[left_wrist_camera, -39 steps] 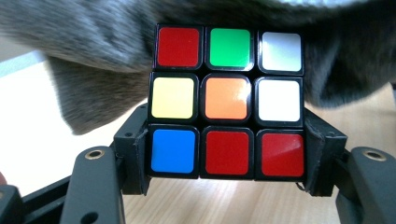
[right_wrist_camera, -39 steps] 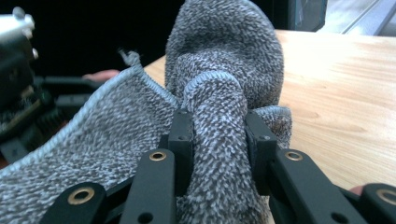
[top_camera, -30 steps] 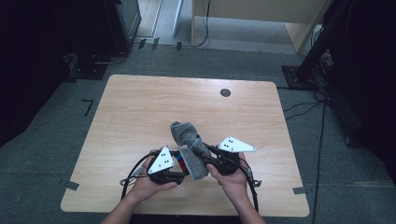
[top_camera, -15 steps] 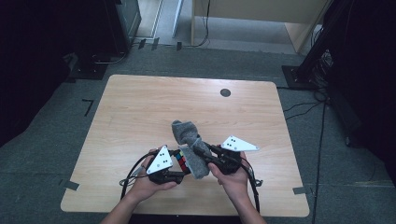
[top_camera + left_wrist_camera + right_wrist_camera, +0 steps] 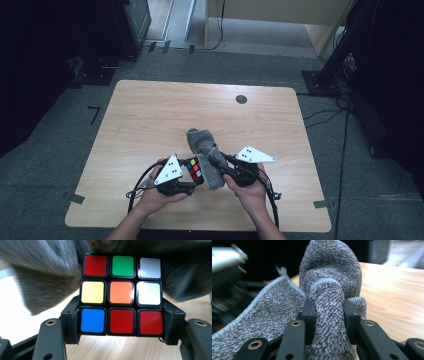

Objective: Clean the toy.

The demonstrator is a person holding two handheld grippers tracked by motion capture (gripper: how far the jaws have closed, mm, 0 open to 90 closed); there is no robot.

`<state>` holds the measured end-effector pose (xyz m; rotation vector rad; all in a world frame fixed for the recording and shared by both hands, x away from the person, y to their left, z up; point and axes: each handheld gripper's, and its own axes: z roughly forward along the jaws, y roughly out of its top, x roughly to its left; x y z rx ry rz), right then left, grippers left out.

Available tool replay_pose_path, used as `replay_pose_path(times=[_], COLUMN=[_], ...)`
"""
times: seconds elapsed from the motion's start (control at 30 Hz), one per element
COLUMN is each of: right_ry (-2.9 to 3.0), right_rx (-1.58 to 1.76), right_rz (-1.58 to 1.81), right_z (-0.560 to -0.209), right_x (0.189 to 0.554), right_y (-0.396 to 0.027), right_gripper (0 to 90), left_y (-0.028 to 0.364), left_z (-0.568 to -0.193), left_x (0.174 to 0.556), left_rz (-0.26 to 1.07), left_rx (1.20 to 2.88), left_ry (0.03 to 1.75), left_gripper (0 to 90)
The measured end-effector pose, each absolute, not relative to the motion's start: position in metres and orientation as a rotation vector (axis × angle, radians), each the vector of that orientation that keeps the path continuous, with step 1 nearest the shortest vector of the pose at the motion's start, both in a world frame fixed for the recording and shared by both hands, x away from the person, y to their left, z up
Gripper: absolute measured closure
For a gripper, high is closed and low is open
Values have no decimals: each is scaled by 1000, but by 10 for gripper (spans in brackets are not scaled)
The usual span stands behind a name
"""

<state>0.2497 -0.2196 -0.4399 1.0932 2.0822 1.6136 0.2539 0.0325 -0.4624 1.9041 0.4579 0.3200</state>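
left gripper (image 5: 192, 184): pinching the puzzle cube (image 5: 193, 169) by its lower layer, aiming it at the sock's mouth | right gripper (image 5: 215, 161): squeezing a fold of the grey sock (image 5: 204, 147), holding its cuff up beside the cube | table (image 5: 150, 115): both sitting near its front edge

On the wooden table (image 5: 150, 115) I count one puzzle cube (image 5: 193, 169) with coloured squares and one grey sock (image 5: 204, 147). There are two grippers, the left gripper (image 5: 194, 180) and the right gripper (image 5: 214, 161), each in one hand.
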Motion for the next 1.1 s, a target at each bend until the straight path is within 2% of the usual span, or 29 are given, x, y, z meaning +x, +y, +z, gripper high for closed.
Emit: replay_pose_path(times=[0.1, 0.3, 0.53, 0.73, 0.93, 1.1], right_ry=[2080, 2067, 2054, 2064, 2050, 2084], right_rx=[1136, 1033, 1148, 967, 1099, 996], right_rz=[1639, 1736, 1673, 1700, 1601, 1621], right_z=[-445, -430, -444, -426, -446, -448], right_x=[252, 242, 252, 237, 252, 250], right_y=[-223, -214, -226, -209, -224, -217], right_gripper=[699, 698, 699, 700, 704, 711], left_y=[34, 32, 42, 34, 49, 69], left_z=[-461, -463, -458, -462, -454, -447], left_x=[254, 254, 257, 253, 258, 268], left_rz=[315, 313, 281, 316, 319, 271], left_rx=[1893, 1899, 1839, 1891, 1802, 1665], left_ry=[459, 445, 457, 438, 480, 588], left_gripper=[340, 340, 339, 340, 340, 340])
